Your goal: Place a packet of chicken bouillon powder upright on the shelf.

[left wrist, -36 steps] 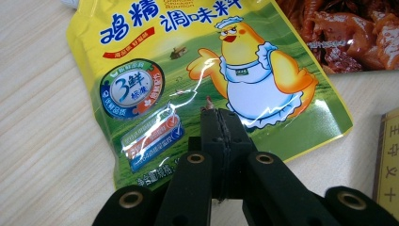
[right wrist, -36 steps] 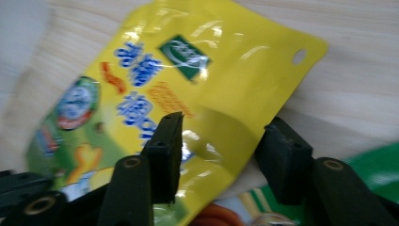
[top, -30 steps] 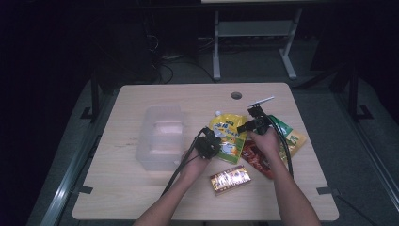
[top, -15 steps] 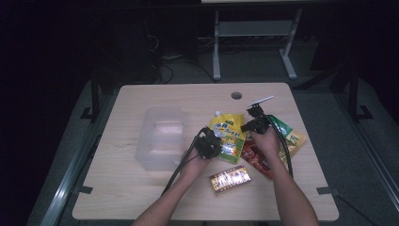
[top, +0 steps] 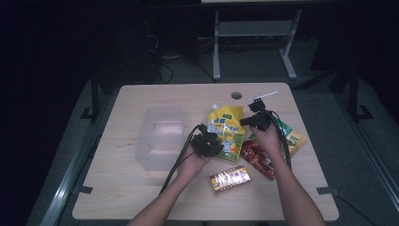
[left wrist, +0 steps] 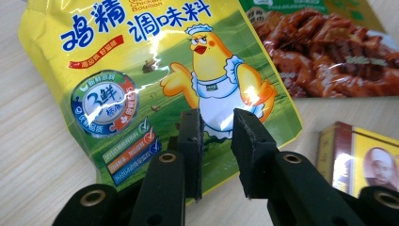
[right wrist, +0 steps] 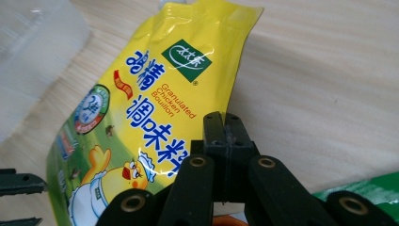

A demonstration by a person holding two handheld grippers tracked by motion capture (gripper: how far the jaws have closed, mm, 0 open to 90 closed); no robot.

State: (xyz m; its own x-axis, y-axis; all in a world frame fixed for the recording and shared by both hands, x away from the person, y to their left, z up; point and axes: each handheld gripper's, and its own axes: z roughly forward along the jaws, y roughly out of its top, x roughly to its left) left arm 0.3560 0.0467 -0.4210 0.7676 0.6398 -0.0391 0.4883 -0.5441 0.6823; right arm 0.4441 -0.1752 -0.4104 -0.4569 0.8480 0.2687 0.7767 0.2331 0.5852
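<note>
Right gripper view has the right gripper (right wrist: 225, 123) with its jaws pressed together on the yellow pouch's (right wrist: 155, 117) edge, seemingly pinching it, though the contact itself is hidden. The pouch lies on the table (top: 179, 99) between the clear plastic box (top: 160, 136) and a red snack packet (top: 258, 157). The left gripper (left wrist: 217, 127) hangs over the pouch's lower edge; its jaws have just been opening, nothing gripped between them. A small gold box (top: 229, 179) sits nearer the person.
</note>
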